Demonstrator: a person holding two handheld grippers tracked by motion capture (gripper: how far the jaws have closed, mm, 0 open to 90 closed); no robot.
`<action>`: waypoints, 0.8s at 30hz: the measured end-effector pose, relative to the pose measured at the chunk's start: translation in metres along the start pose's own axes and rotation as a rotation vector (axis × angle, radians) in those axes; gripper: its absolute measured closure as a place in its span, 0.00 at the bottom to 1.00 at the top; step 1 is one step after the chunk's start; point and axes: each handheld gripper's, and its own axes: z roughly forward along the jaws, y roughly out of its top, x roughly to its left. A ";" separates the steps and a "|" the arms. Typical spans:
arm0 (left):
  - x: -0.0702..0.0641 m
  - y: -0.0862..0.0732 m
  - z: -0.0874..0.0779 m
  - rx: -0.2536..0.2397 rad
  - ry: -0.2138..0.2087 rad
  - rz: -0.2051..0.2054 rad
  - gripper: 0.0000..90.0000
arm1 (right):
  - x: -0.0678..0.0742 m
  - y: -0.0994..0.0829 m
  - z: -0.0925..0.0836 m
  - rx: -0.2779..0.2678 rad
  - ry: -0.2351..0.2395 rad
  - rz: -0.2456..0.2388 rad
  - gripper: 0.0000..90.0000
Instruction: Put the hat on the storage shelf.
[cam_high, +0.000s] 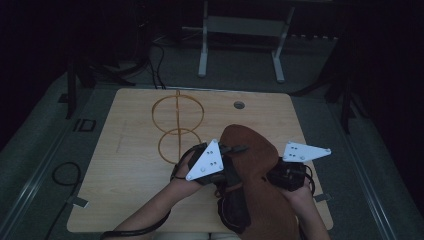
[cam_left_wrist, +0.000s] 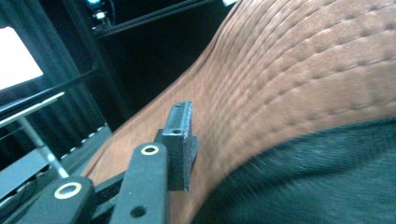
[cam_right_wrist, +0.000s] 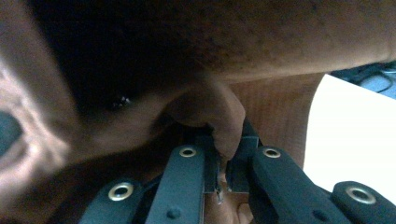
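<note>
Two grippers are in my hands, both at a brown hat (cam_high: 252, 150) with a stitched brim and a black lining, held above the near edge of the wooden table (cam_high: 130, 170). Farthest left on the table stands a thin wire stand (cam_high: 177, 125) made of two rings on a post, just beyond my left hand. My left gripper (cam_high: 235, 149) reaches in from the hat's left side; in the left gripper view one jaw lies beside the stitched brim, and its pads do not press the hat. Over at the right, my right gripper (cam_right_wrist: 223, 158) has its jaws closed tight, pinching a fold of the brown hat edge between the pads.
</note>
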 end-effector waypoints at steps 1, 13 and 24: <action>0.002 0.000 -0.002 0.001 -0.001 -0.015 0.71 | -0.001 0.001 -0.002 -0.003 -0.006 0.001 0.95; 0.012 -0.007 -0.030 0.026 0.065 -0.070 0.68 | -0.016 0.017 -0.028 -0.094 -0.102 0.020 0.95; 0.005 -0.048 -0.061 0.134 0.127 -0.169 0.59 | -0.044 0.043 -0.031 -0.149 -0.245 0.011 0.95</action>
